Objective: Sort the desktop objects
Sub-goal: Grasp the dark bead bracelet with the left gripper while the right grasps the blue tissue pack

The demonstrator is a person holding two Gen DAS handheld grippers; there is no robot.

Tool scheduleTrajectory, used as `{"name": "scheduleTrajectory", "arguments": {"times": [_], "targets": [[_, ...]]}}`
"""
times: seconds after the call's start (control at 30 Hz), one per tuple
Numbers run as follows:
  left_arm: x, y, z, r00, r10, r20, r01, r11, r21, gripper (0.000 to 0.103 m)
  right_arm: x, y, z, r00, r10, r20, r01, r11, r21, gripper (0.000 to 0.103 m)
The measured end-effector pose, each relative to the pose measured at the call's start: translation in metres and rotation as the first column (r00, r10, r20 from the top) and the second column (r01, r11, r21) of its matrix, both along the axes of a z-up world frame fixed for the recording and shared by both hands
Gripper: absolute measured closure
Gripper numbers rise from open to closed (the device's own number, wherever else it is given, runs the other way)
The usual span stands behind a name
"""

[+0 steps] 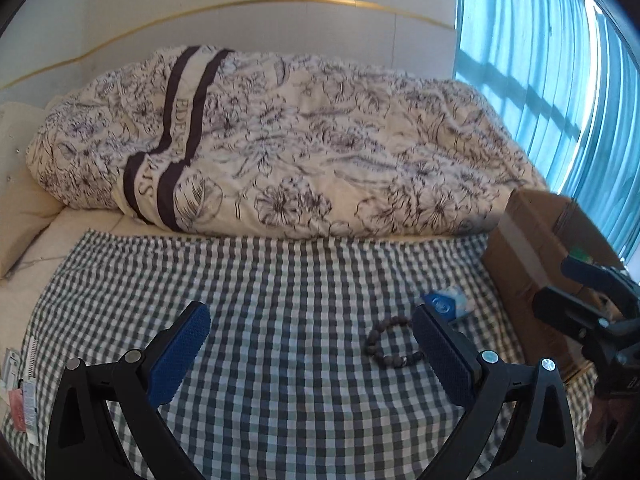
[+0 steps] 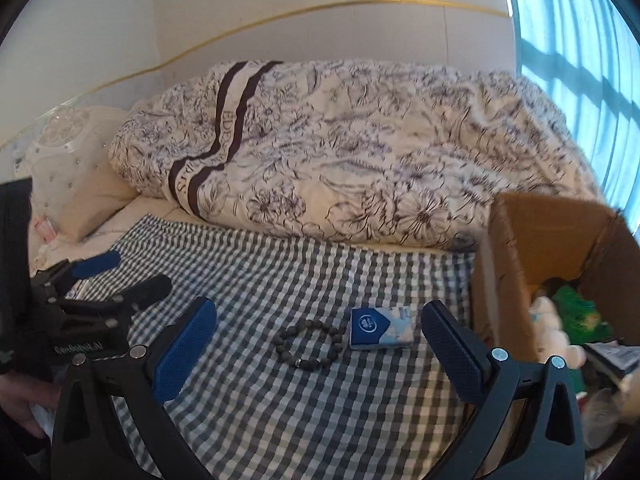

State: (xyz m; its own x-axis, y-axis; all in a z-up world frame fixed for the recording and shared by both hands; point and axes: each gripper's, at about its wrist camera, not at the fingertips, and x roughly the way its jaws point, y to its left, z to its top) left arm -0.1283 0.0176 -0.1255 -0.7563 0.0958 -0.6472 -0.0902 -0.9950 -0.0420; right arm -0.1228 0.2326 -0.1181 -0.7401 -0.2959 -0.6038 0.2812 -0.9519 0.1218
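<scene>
Both of my claws hang wide open over the checked cloth (image 2: 280,400), holding nothing. My left claw (image 1: 310,344) has its blue pads (image 1: 180,356) spread apart above bare cloth, and the bracelet (image 1: 390,340) lies just inside its right finger, touching neither pad as far as I can tell. Beyond that finger's tip peeks part of the tissue pack (image 1: 448,304), mostly hidden behind it.

My right claw (image 2: 320,344) frames both things between its open fingers. The bracelet (image 2: 310,344), a ring of dark beads, lies flat on the cloth, and the tissue pack (image 2: 380,328), blue and white, lies just right of it, the two touching or very nearly so. Neither pad touches either one.

To the right stands the box (image 2: 516,264), brown cardboard, open at the top, its near wall just beside my right finger. Inside it I see a white plush thing (image 2: 552,328), something green (image 2: 576,308) and other items too jumbled to name. In the left view the box (image 1: 532,248) sits at the cloth's right edge, with my right claw (image 1: 588,300) in front of it.

Behind the cloth a flowered quilt (image 2: 360,152) is heaped along the wall, a pale pillow (image 2: 80,184) at its left and a blue curtain (image 2: 580,40) at the right.
</scene>
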Motion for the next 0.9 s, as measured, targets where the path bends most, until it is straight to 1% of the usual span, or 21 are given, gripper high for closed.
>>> {"name": "scheduleTrajectory", "arguments": {"times": [0.1,0.27,0.4,0.5,0.57,0.63,0.73,0.9], "targets": [[-0.015,0.003,-0.027,0.999,-0.015,0.044,0.015,1.000,0.001,0.000,-0.015,0.002,-0.019,1.000,-0.017,0.027,0.016,1.000,0.020,0.000],[-0.037,0.011,-0.060,0.995,-0.034,0.094,0.033,0.999,0.010,0.000,-0.035,0.007,-0.049,0.997,-0.043,0.070,0.040,0.998,0.044,0.000],[-0.056,0.023,-0.087,0.988,-0.058,0.140,0.055,0.998,0.020,0.000,-0.048,0.010,-0.069,0.994,-0.042,0.103,0.036,0.997,0.062,0.000],[-0.068,0.033,-0.102,0.985,-0.071,0.160,0.070,0.997,0.010,0.000,-0.056,0.012,-0.081,0.991,-0.075,0.107,0.065,0.993,0.094,0.000],[-0.075,0.040,-0.111,0.982,-0.075,0.173,0.076,0.997,0.004,0.000,-0.062,0.016,-0.087,0.989,-0.090,0.118,0.079,0.993,0.093,0.000],[-0.079,0.045,-0.119,0.979,-0.081,0.189,0.081,0.997,0.005,0.002,-0.068,0.018,-0.094,0.987,-0.092,0.132,0.081,0.993,0.087,0.000],[-0.084,0.052,-0.131,0.973,-0.089,0.212,0.089,0.996,0.009,0.004,-0.074,0.018,-0.103,0.985,-0.101,0.142,0.087,0.991,0.104,0.000],[-0.088,0.057,-0.145,0.967,-0.094,0.236,0.098,0.995,-0.004,0.008,-0.083,0.021,-0.120,0.979,-0.113,0.167,0.097,0.990,0.102,0.000]]}}
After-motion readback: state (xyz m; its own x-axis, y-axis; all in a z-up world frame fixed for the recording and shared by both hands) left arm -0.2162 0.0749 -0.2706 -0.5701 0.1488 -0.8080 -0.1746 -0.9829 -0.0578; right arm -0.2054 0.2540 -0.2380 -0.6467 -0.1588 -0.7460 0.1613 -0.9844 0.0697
